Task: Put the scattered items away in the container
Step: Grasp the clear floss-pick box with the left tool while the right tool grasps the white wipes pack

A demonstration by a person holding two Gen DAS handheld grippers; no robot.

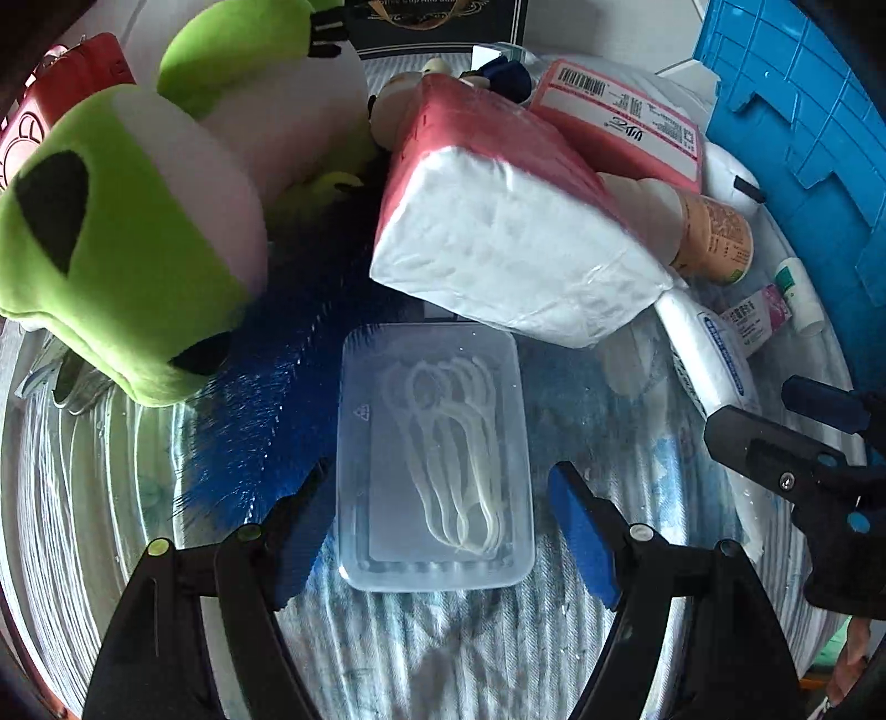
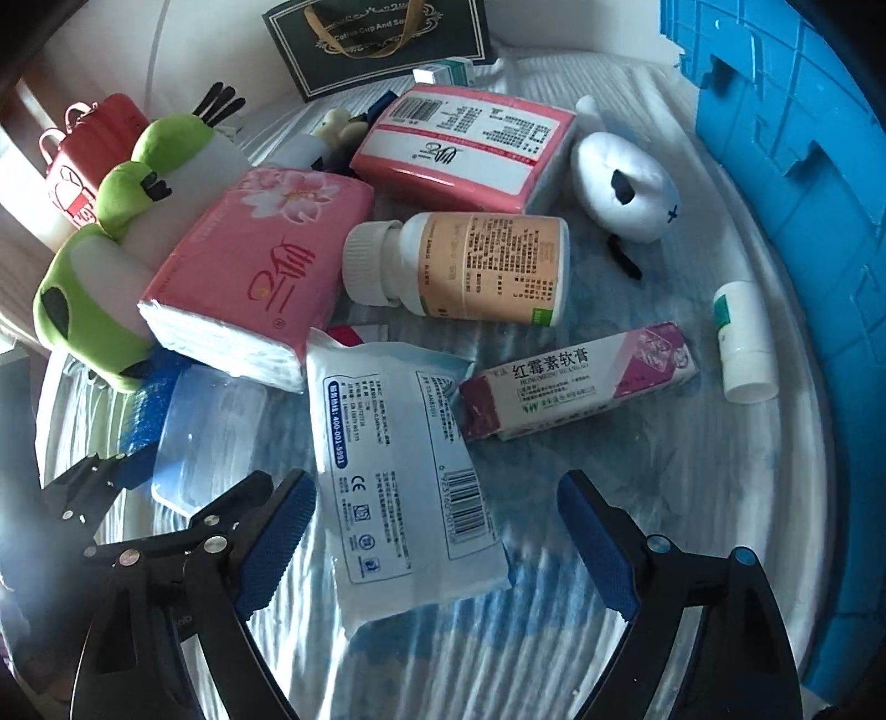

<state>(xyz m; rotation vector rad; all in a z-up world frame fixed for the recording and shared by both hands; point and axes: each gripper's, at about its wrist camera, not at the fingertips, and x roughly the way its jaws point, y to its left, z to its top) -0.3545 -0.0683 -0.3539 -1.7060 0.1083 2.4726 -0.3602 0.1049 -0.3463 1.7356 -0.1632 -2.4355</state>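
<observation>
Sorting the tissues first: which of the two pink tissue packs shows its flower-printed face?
The near tissue pack, leaning against the green plush, shows the flower. The far tissue pack shows a white barcode label instead.

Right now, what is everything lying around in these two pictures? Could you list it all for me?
Clear box of floss picks: one, see-through, between the left fingers.
White medical pouch: one, white with blue print, between the right fingers.
Tissue packs: two, pink and white, middle.
Pill bottle: one, white cap, orange label, lying down.
Ointment box: one, white and purple, right of the pouch.
Small tube: one, white and green, near the crate.
Frog plush: one, green, left.
White plush: one, far right.
Blue brush: one, under the frog.
Crate: one, blue, right edge.
Gift bag: one, dark, back.
Left gripper: open.
Right gripper: open.
</observation>
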